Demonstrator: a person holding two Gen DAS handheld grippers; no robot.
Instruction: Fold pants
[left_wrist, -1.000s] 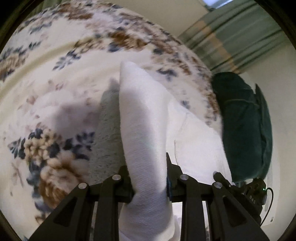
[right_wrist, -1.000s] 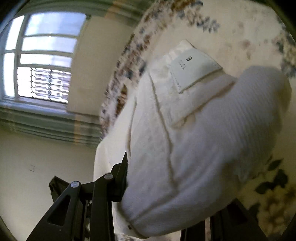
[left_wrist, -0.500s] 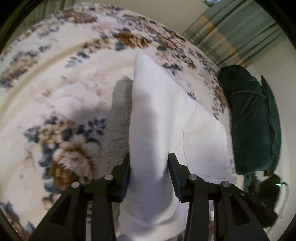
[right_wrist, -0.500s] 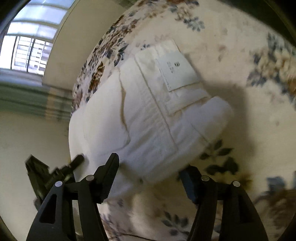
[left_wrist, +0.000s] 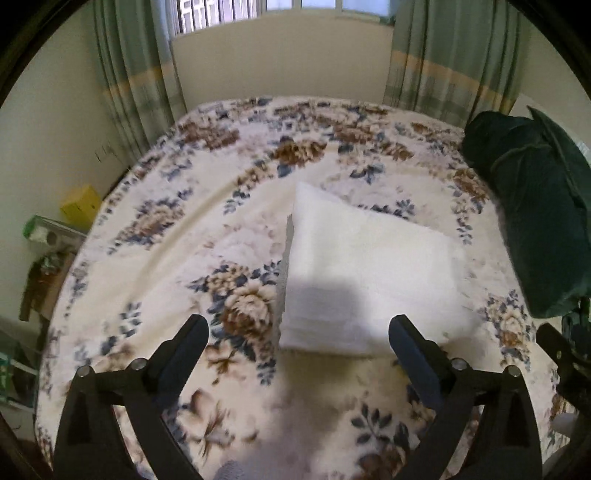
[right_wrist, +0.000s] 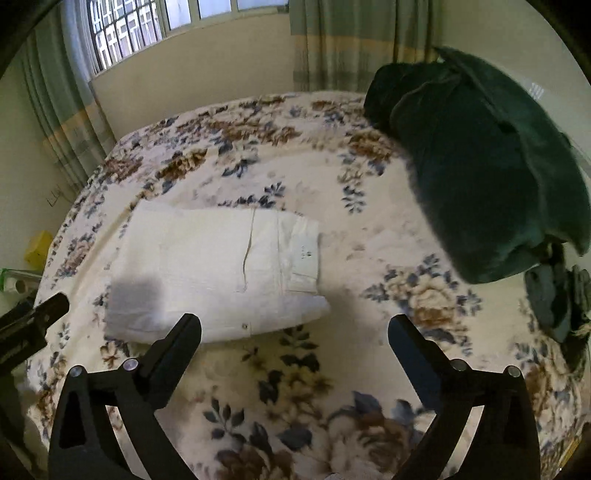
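The white pants (left_wrist: 365, 273) lie folded in a flat rectangular bundle on the floral blanket (left_wrist: 184, 236). In the right wrist view the pants (right_wrist: 218, 269) show the waistband and a small label at their right end. My left gripper (left_wrist: 299, 332) is open and empty, held back above the near edge of the bundle. My right gripper (right_wrist: 295, 332) is open and empty, above the blanket just right of the bundle's near corner. Neither gripper touches the pants.
A dark green cushion pile (left_wrist: 535, 221) sits at the bed's right side, also in the right wrist view (right_wrist: 487, 166). Curtains and a window stand behind the bed. A yellow box (left_wrist: 79, 203) and shelf clutter are at the left.
Both grippers let go of the pants, opened wide and pulled back and up. The pants now lie flat and folded on the blanket.
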